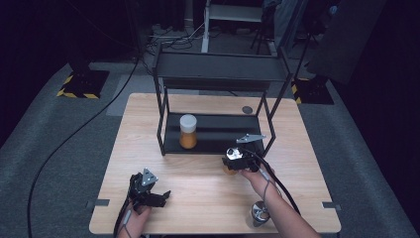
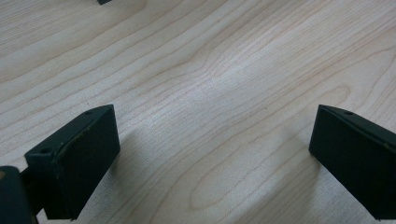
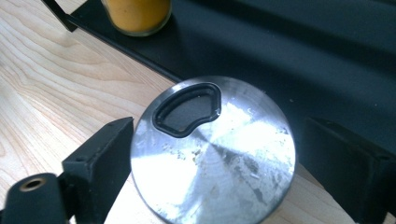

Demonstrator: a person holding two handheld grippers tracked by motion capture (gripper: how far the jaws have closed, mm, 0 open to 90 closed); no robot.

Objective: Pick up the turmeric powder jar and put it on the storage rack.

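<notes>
Brushed steel, scuffed and round, caps the jar (image 3: 212,154) sitting between your right claw (image 3: 215,163), at the desk (image 1: 198,193) edge of the black rack (image 1: 218,134); the left pad touches the lid's rim, the right looks just clear, so no firm grip yet. Squeeze off-centre and the slick lid could slip, tipping the jar against the shelf lip. Your left claw (image 2: 210,154) rests wide over bare pale woodgrain. A matching jar (image 1: 188,131) of orange powder stands on the shelf.

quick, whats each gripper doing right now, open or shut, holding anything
left gripper: open, nothing between its jaws, bare table below.
right gripper: jaws around the shaker's metal lid; whether the pads press on it cannot be told.
</notes>
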